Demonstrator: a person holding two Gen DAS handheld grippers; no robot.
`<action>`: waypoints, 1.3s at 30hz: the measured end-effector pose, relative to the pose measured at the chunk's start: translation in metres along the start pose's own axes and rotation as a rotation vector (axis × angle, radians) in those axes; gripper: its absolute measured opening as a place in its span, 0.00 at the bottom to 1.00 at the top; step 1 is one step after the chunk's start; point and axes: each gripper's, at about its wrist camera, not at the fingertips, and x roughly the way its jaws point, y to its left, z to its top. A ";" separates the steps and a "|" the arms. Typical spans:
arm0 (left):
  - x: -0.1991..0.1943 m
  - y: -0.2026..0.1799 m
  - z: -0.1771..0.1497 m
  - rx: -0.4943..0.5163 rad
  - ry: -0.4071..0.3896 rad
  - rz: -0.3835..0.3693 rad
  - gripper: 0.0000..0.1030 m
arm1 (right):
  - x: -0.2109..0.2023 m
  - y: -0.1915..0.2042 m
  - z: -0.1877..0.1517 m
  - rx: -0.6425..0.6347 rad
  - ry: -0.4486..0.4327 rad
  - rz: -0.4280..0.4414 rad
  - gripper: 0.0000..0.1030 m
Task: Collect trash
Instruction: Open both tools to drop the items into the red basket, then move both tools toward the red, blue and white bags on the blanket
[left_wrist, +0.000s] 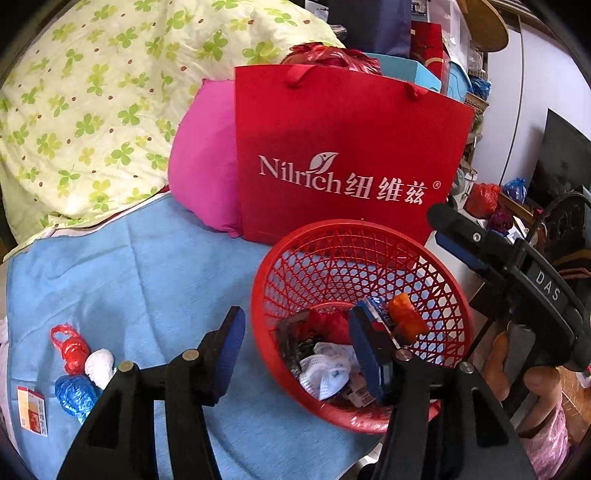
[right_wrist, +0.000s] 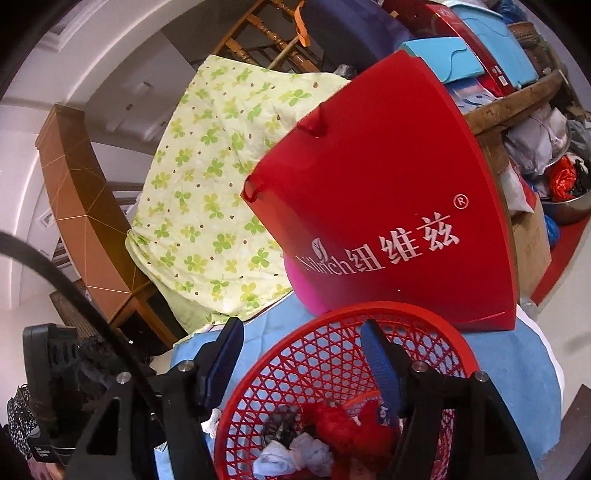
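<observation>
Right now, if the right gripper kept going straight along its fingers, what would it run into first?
Probably the far wall of the red basket, whose rim sits between the open fingers of the right gripper. The red Nilrich bag stands just behind; depth is hard to judge.

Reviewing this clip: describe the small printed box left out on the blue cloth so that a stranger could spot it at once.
Start at the red mesh basket on the blue cloth and look far left, near the cloth's edge. Three knotted plastic bundles lie there, red, white and blue; the small box lies just left of them. It alone is flat and rectangular, white and orange with print.

Red bag (left_wrist: 347, 155) close behind basket (left_wrist: 458, 295)
</observation>
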 end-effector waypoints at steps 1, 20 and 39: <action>-0.003 0.003 -0.002 -0.005 -0.003 0.004 0.58 | 0.000 0.003 0.000 -0.004 -0.006 0.002 0.68; -0.049 0.094 -0.050 -0.217 -0.044 0.115 0.64 | 0.041 0.101 -0.033 -0.180 0.013 0.118 0.68; -0.078 0.162 -0.096 -0.380 -0.057 0.191 0.65 | 0.100 0.173 -0.100 -0.313 0.216 0.164 0.68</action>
